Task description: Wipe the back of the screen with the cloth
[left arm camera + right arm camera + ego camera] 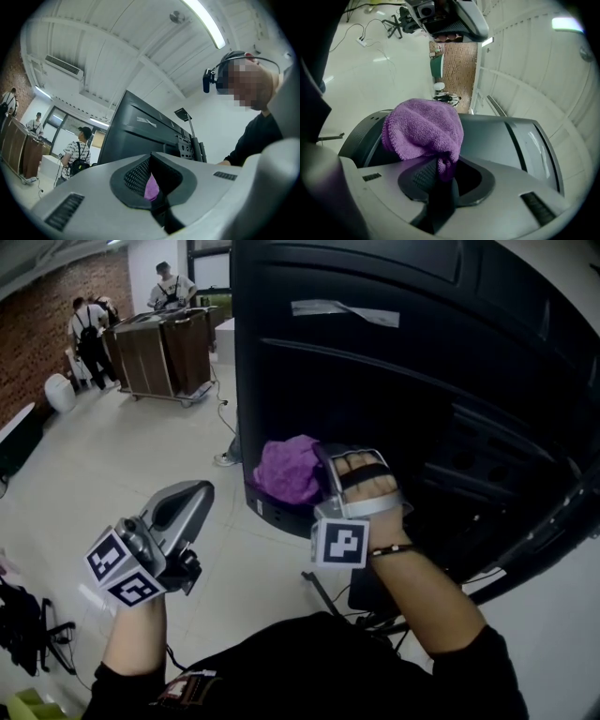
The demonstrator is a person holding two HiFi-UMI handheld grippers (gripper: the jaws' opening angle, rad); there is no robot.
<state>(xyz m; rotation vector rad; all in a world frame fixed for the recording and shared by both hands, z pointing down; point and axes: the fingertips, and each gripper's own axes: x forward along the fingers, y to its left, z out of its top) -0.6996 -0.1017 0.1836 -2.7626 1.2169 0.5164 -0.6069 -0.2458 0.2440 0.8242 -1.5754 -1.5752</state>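
Right gripper [323,465] clamps the cloth [287,471] against the screen [394,371] back at centre; left gripper [192,495], jaws together, empty, lower left.

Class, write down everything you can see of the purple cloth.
The purple cloth is fluffy, terry-like fabric bunched into a soft wad. One fold is pinched in the shut jaws of the right gripper. The rest bulges out beyond them and seems to lie against the lower edge of the black screen back.

We note a bright ceiling lamp [203,23], soft glare on the floor [141,465], the screen [394,390] murky, edges fisheye-bent, and dark corners.
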